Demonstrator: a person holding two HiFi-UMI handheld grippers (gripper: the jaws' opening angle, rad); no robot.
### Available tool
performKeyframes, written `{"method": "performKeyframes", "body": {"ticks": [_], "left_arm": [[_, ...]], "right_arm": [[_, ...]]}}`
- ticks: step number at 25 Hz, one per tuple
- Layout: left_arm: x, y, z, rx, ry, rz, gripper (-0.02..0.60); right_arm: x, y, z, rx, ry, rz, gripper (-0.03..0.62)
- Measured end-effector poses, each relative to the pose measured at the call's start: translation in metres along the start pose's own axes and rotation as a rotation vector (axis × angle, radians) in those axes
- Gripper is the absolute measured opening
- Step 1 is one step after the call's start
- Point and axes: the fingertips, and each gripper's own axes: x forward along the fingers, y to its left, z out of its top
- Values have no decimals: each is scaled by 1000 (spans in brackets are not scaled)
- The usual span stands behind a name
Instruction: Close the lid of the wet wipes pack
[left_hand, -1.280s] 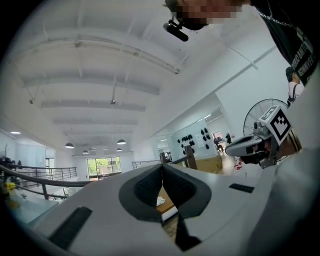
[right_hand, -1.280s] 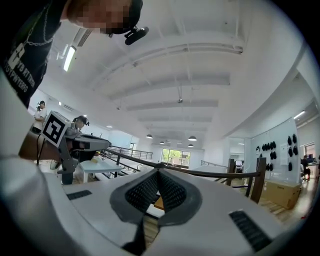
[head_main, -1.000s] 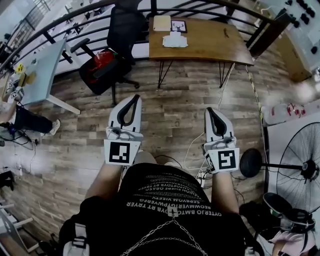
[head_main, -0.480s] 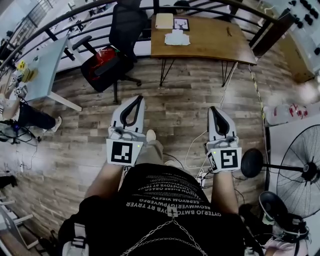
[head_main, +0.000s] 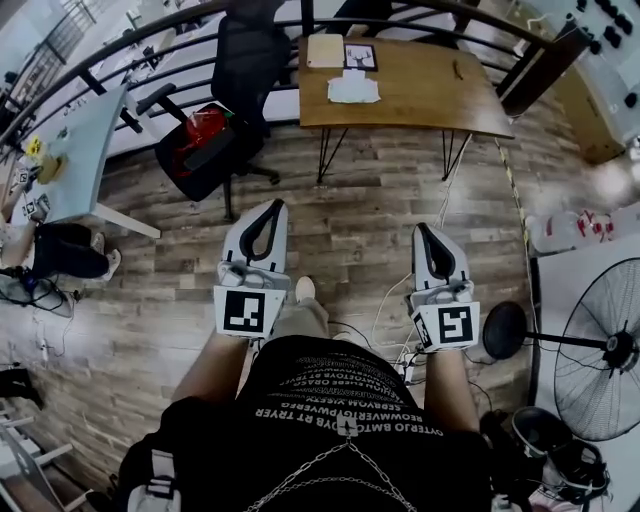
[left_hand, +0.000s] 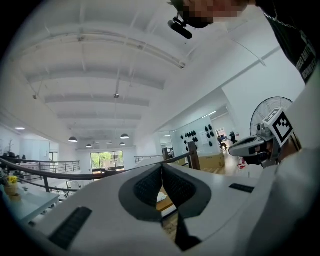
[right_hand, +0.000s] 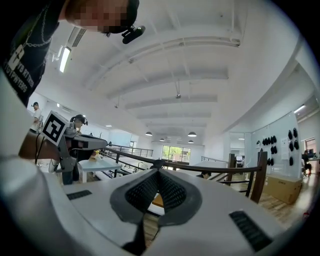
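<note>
A: While the left gripper (head_main: 273, 204) and the right gripper (head_main: 420, 228) hang over the floor (head_main: 350, 190), how are their jaws?
B: Pressed together, both empty. The wet wipes pack (head_main: 352, 88) lies on the wooden table (head_main: 425, 92), well apart from them.

Rows of white capital lettering cross the black shirt (head_main: 345, 400), too small to read surely, and there's a black-and-white square marker (head_main: 244, 311) on the left gripper (head_main: 277, 204), another on the right gripper (head_main: 420, 227).
</note>
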Motion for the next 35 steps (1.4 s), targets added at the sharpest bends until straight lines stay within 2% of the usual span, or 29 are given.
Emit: {"method": "performKeyframes", "body": {"ticks": [5, 10, 20, 29, 35], "left_arm": [[31, 17, -1, 16, -23, -22, 28], [66, 36, -7, -1, -14, -29, 28], [124, 59, -16, 2, -6, -94, 28], [160, 111, -24, -15, -19, -114, 28], [173, 128, -29, -24, -21, -144, 28]], "right_arm": [[37, -9, 1, -10, 6, -1, 15], [75, -18, 2, -6, 12, -3, 14], [138, -28, -3, 18, 31, -9, 15], [198, -25, 8, -1, 27, -33, 15], [215, -22, 15, -7, 18, -64, 15]]}}
